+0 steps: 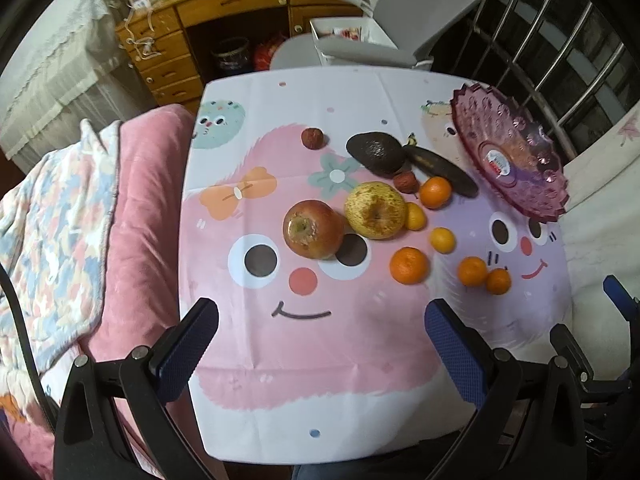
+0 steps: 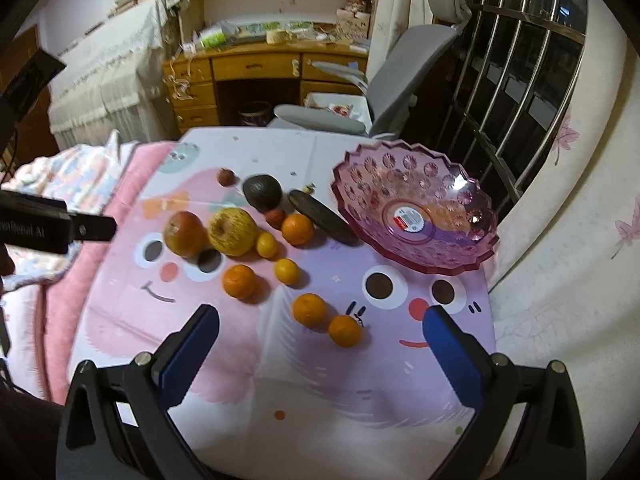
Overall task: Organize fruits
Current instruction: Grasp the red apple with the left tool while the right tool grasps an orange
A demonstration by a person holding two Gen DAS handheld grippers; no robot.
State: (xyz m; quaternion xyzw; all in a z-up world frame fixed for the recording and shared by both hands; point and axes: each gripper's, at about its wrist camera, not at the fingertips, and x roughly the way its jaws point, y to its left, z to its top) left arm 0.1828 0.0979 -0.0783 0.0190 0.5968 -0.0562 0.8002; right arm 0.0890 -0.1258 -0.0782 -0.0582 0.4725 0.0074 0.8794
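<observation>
Fruit all loose on tablecloth [image 2: 248, 368], pink bowl [image 2: 416, 256] empty; both grippers [image 1: 320, 344] [image 2: 320, 344] spread wide, holding nothing. Start stage, prob: next needs closing on nearest tangerine [image 2: 345, 330].

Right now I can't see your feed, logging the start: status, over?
Left tool open, empty. Right tool open, empty. Pink bowl empty; apples, oranges, avocado loose on tablecloth. Nothing blocking.

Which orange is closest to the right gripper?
The small orange touching another orange; it lies lowest in the right wrist view, nearest the right gripper.
</observation>
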